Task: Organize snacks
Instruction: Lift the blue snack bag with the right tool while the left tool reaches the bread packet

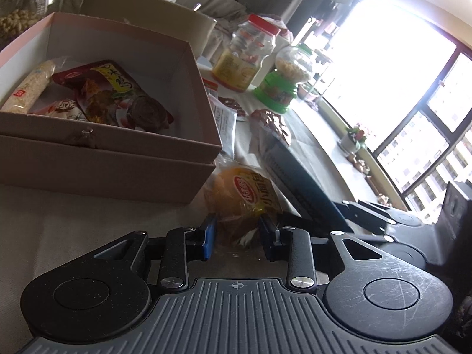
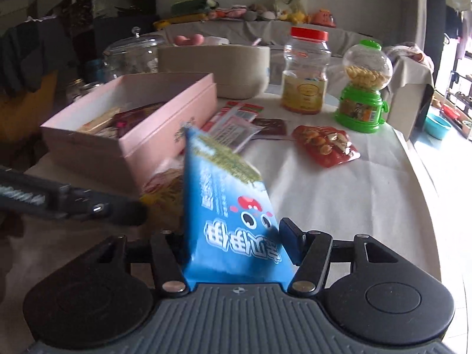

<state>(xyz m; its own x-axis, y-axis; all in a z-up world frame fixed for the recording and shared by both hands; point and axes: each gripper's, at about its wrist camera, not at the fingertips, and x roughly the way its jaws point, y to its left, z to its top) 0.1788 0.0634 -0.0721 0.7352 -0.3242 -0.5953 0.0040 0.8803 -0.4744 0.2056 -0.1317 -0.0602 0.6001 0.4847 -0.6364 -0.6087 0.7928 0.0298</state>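
- Left wrist view: your left gripper (image 1: 236, 236) had its jaws closed around the yellow bread packet (image 1: 244, 197), just right of the pink box (image 1: 118, 159), which already held about 3 snacks.
- Right wrist view: your right gripper (image 2: 236, 250) pinched the blue packet (image 2: 227, 200); the red packet (image 2: 326, 144) and others were left on the white tablecloth (image 2: 339, 200), with a sofa far behind.

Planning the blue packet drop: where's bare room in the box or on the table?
Pink box: bare floor at its right end, beyond the red packet. Table: open cloth right of the right gripper, below the red snack bag. Crowded beside the box: flat packets, bread pack.
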